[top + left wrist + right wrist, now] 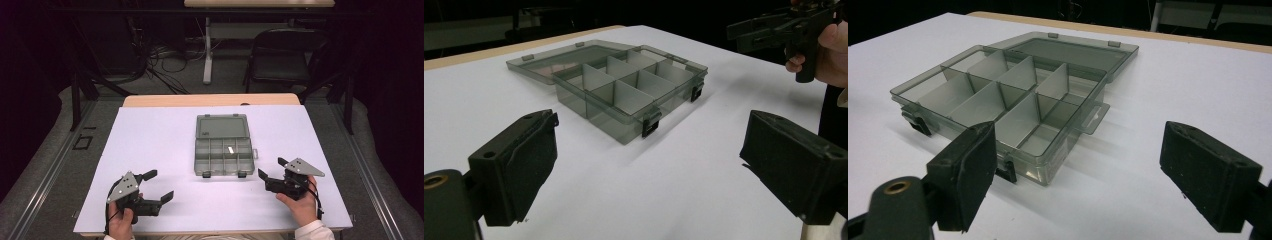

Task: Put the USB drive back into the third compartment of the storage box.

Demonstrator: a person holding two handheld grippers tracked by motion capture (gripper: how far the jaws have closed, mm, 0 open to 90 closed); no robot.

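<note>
Both grippers, left (pixel 159 185) and right (pixel 272 167), gape empty flanking the open box (pixel 223 150): likely light, rigid, slippery plastic, best pinched at its rim.

I worked in what looked like a lab or recording room. My table (pixel 150 150) wore a plain white sheet under dark surroundings. Beyond its far edge, loose cables (pixel 160 62) tangled on a grey carpeted floor (pixel 225 82), beside a black folding chair (pixel 285 57) and another desk's white leg (pixel 207 50).
</note>
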